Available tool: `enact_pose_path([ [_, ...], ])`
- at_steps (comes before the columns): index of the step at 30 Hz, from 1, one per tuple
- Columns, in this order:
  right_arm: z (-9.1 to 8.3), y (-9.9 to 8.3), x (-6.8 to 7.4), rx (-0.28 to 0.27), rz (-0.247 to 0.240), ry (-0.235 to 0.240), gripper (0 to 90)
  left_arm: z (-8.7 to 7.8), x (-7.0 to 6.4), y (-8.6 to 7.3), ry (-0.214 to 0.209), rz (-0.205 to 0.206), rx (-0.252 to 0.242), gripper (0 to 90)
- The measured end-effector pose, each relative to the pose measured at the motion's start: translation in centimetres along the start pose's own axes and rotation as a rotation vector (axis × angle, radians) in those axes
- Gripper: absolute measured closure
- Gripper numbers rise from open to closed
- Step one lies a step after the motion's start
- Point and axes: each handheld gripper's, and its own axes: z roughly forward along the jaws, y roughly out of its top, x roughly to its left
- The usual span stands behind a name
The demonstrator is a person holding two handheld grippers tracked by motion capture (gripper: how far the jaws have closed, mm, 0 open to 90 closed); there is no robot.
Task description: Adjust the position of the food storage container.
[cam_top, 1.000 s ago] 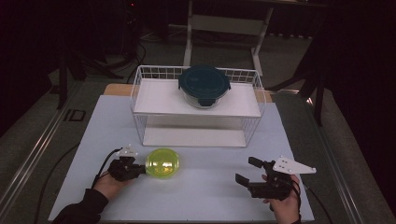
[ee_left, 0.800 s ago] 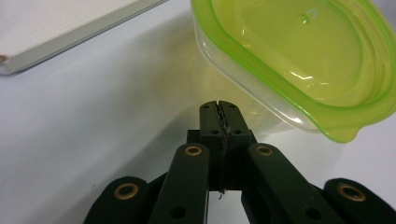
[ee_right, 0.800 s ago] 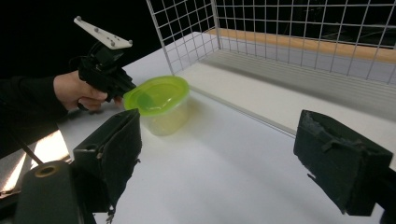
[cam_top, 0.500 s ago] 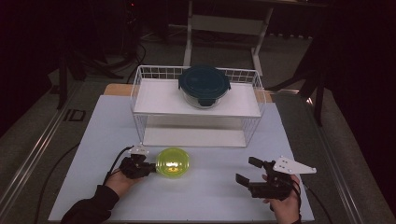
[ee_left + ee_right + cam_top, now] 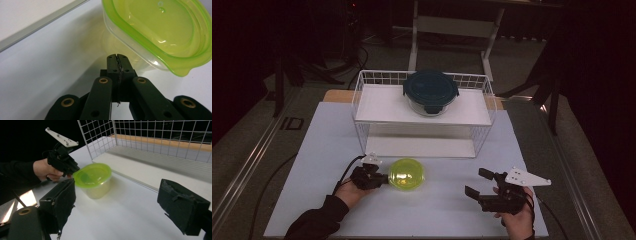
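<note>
The left gripper (image 5: pixel 371 178) sits with its jaws pressed flat together, nothing between them, tips just short of the lime-lidded container (image 5: pixel 407 173), which stands on the white table (image 5: pixel 327 150) in front of the wire rack (image 5: pixel 367 95), a little left of the rack's middle. In the left gripper view the closed tips lie low beside the clear wall of the container, under the overhanging rim of the lid, close to touching it though I cannot tell if they do. It looks like a nudge rather than a grasp, sliding the tub across towards the other hand, so the way to do it well is to keep the push low on the body, not on the lid lip where it would tip or pop, and to go slow and straight so the light tub doesn't spin off the tips. The right gripper (image 5: pixel 484 186) waits well to the right of the container, jaws spread wide and empty, facing it. Up on the rack's upper shelf stands a glass bowl (image 5: pixel 430 92) with a dark teal clip lid. The table is smooth and bare, good for sliding. Beyond the rack the room is dark, with the legs of a metal stand (image 5: pixel 452 30) just visible behind.
</note>
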Motion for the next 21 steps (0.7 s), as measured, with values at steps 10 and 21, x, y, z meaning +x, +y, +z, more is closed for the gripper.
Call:
enact_pose_path([
  [10,0.0,-0.1,0.0,0.003,-0.002,0.002,14.8,1.8,-1.0,1.2,-0.033,0.021,0.012,89.0],
  [21,0.1,-0.1,0.0,0.002,-0.004,0.003,14.8,2.8,-1.4,1.7,-0.047,0.013,0.011,89.0],
])
